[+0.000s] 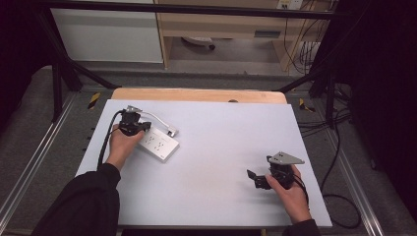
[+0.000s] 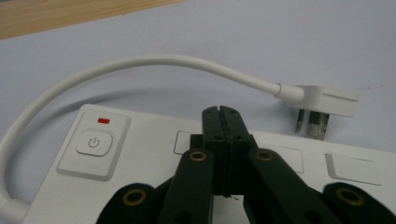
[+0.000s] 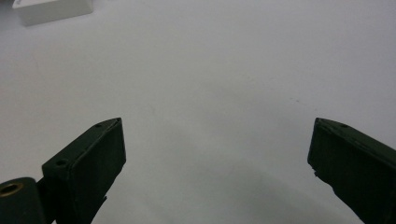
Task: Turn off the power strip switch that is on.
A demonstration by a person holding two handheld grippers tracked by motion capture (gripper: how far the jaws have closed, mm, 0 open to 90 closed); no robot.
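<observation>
Even overhead light whitens the bench point(image 1: 211, 147); its surroundings fall dark. Close jaws look soft, perhaps slightly out of focus.

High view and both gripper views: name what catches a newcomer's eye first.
A white power strip lies on the pale table at its left, its short cord arcing to a plug. The left hand-held gripper sits shut over it. The right hand-held gripper waits open, lower right.

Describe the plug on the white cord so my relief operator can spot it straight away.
Start at the pale mat covering the table and go to the white power strip at its left side, under the left claw. A short white cord loops from the strip's switch end to the plug, which lies flat on the mat beyond the strip. It's the one piece with bare metal prongs.
</observation>
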